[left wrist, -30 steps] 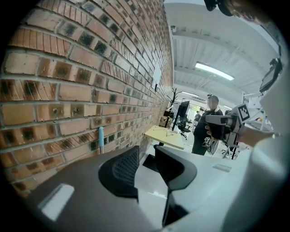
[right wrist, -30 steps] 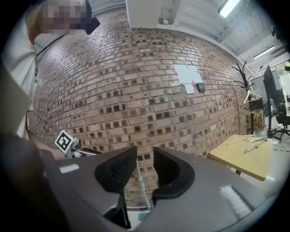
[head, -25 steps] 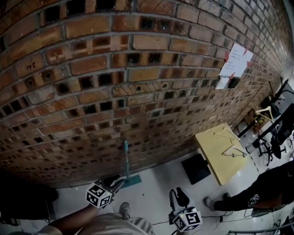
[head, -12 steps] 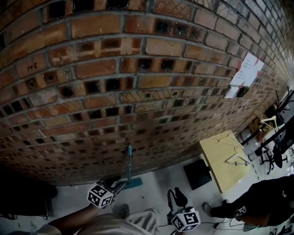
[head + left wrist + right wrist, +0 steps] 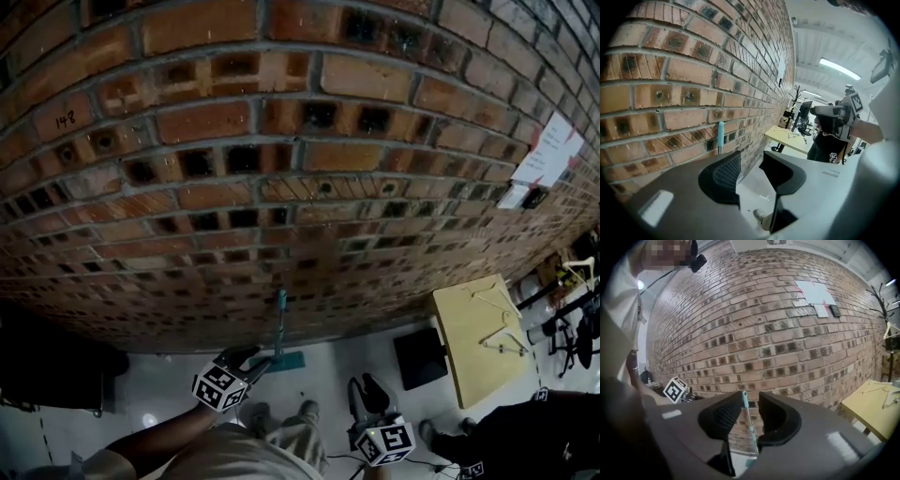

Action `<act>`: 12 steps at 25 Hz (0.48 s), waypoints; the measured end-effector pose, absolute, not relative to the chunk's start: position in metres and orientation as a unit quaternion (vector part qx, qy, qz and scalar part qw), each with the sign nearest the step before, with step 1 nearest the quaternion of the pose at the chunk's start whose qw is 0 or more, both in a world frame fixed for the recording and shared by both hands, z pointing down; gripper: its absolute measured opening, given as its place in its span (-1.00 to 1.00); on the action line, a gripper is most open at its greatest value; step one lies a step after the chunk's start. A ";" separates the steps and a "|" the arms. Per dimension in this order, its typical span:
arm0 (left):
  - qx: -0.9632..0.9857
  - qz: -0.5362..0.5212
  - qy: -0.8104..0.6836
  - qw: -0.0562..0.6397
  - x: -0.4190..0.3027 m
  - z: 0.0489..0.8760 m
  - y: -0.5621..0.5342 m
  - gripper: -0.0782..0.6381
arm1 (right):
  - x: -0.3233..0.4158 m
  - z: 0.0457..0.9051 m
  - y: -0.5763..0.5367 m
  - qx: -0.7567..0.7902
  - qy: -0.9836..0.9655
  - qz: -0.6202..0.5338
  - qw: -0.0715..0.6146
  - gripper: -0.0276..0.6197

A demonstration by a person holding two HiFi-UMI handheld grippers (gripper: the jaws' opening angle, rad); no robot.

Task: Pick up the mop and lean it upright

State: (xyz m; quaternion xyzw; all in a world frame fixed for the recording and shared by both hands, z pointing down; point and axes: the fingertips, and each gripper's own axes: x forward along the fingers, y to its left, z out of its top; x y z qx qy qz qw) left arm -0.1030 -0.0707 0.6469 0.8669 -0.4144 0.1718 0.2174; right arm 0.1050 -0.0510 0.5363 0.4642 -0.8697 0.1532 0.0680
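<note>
**Mop (image 5: 279, 323) stands against the brick wall, both tools empty**

Mop rests upright, its thin handle leaning on the brick wall (image 5: 234, 122) and its teal head on the pale floor (image 5: 319, 375) at the wall's foot. In the head view the base sits just beside the left tool (image 5: 750, 160); whether the two touch cannot be made out.

In the left tool view, only the teal tip of the handle shows, rising above the tool's body to the left of its jaws; the rest is hidden. The jaws are part-way apart and opening, with nothing between them.

The right tool (image 5: 750, 401) hangs well apart from the mop, its jaws parted and holding nothing. Its view looks at the handle through the gap, far off by the wall, and the tool's body covers most of the mop head.

Only the head view shows the whole mop. A yellow worktop (image 5: 483, 342) stands to the right, cut off at the edge in both tool views.
</note>
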 end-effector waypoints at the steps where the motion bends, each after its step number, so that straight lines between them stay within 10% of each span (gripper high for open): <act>1: 0.863 0.174 -0.420 0.220 -0.102 0.650 -0.073 -0.30 | 0.104 0.538 -0.056 0.457 -0.873 0.155 0.071 -0.57; 12: 0.813 0.185 -0.495 0.243 -0.095 0.681 -0.113 -0.29 | 0.091 0.548 -0.114 0.357 -0.916 0.154 0.101 -0.57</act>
